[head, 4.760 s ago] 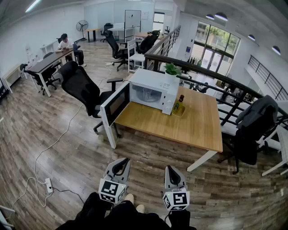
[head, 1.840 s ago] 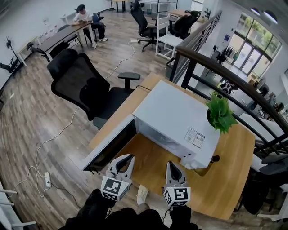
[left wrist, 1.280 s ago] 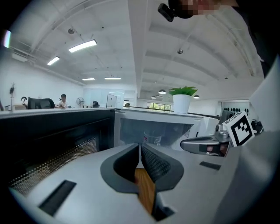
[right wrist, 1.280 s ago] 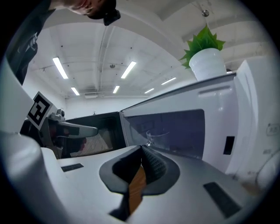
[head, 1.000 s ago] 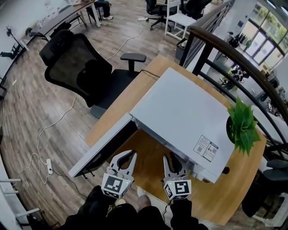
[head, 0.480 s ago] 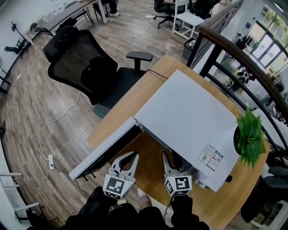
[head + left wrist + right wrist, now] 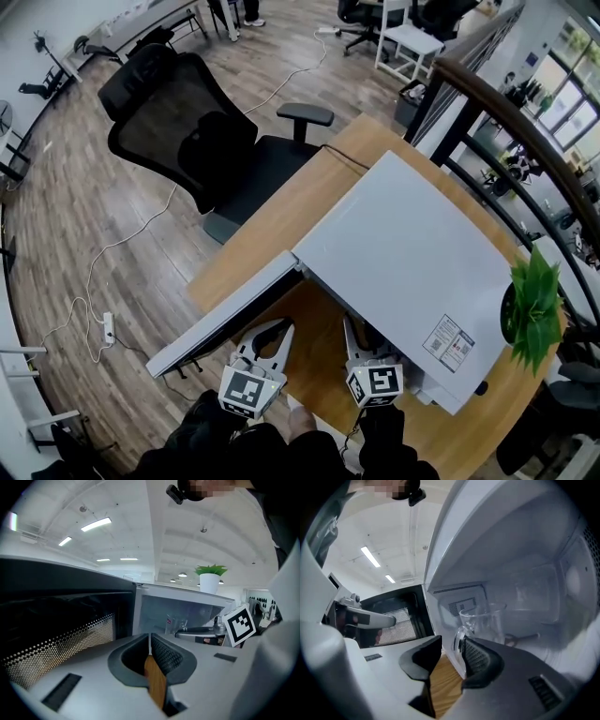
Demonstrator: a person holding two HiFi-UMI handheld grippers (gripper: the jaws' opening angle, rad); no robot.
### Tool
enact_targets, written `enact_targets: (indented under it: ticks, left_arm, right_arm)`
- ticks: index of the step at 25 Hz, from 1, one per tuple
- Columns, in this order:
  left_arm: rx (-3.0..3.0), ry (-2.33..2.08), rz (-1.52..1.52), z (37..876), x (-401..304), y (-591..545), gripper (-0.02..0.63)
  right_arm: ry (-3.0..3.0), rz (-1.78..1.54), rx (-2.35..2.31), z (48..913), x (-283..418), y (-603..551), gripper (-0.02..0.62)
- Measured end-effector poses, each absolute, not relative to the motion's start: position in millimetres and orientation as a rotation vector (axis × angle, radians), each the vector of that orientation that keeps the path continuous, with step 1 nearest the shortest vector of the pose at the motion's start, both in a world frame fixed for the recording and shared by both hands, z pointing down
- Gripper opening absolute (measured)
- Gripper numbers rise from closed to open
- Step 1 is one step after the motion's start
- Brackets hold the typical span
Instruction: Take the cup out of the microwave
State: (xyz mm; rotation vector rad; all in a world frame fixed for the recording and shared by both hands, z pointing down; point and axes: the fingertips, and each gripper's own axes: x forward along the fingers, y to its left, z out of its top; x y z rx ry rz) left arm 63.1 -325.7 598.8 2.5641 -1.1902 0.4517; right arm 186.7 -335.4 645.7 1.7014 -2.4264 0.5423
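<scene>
Wooden surface carries the open microwave; the glass cup stands inside, near its front edge. Its handle is just before the right tongs, which stand apart; the left tongs are together, empty. Glass seems stiff, slippery and fragile: grip the handle gently.

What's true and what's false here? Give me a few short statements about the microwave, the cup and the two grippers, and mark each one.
1. The door of the microwave is open. True.
2. The cup sits inside the microwave. True.
3. The right gripper is shut on the cup. False: it is open, and the cup stands just ahead of it, not gripped.
4. The left gripper is wide open. False: it is shut, with nothing in it.
</scene>
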Motion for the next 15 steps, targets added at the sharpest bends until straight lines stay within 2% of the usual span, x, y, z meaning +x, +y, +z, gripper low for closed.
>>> enact_targets:
  ticks: [11, 15]
  left_arm:
    - [2.531, -1.228, 0.453, 603, 55, -331, 0.035]
    - [2.519, -1.241, 0.455, 605, 53, -331, 0.035]
  right_arm:
    - [-2.434, 0.546, 1.66, 653, 178, -350, 0.107]
    - [-2.418, 0.531, 1.682, 654, 182, -354, 0.035]
